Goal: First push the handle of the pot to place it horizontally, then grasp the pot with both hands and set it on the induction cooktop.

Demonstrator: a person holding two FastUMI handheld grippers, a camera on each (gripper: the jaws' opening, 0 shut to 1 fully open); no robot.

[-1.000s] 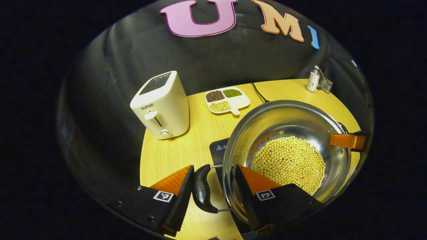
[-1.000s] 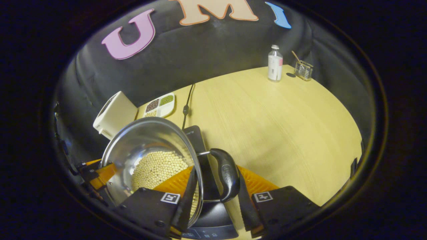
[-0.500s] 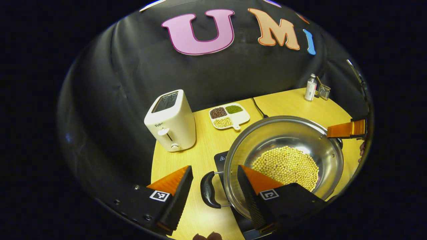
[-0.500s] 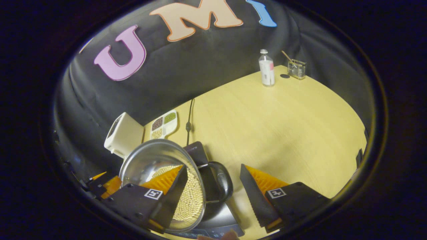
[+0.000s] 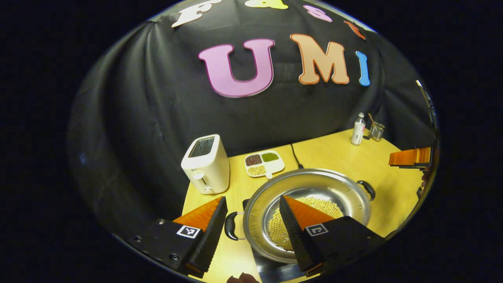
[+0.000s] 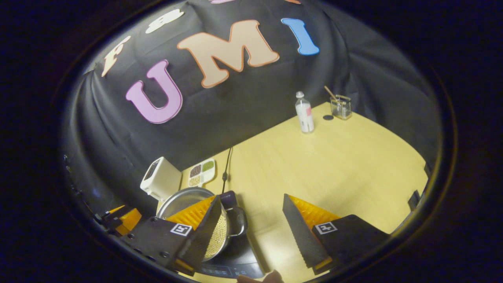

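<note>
Pot (image 5: pixel 314 192): a wide steel pan, the biggest thing before me, sitting level on the induction cooktop (image 6: pixel 232 261) near the front edge of the tabletop (image 6: pixel 334 165). It looks stiff and smooth-walled, and I judge it fairly heavy with its load.
Beans (image 5: pixel 275 228): a loose layer of yellow beans across the pot's floor. Any tilt would send them sliding, so the pot wants carrying flat.
Handles: the near loop handle (image 5: pixel 230 226) and the far one (image 5: pixel 366 189) lie out sideways, on opposite sides of the rim. I judge these the places to take hold, one each; the polished rim would be slippery.
Left gripper (image 5: pixel 251 226): my fingers are spread wide and hold nothing, well above the near handle and rim.
Right gripper (image 6: pixel 251 220): fingers likewise wide apart and empty, raised above the pot's other side.
Change: a second ago each gripper had its fingers on either side of a handle, low and close to the pot. Now both have let go and lifted away, and the pot rests on the cooktop; the task looks done.
</note>
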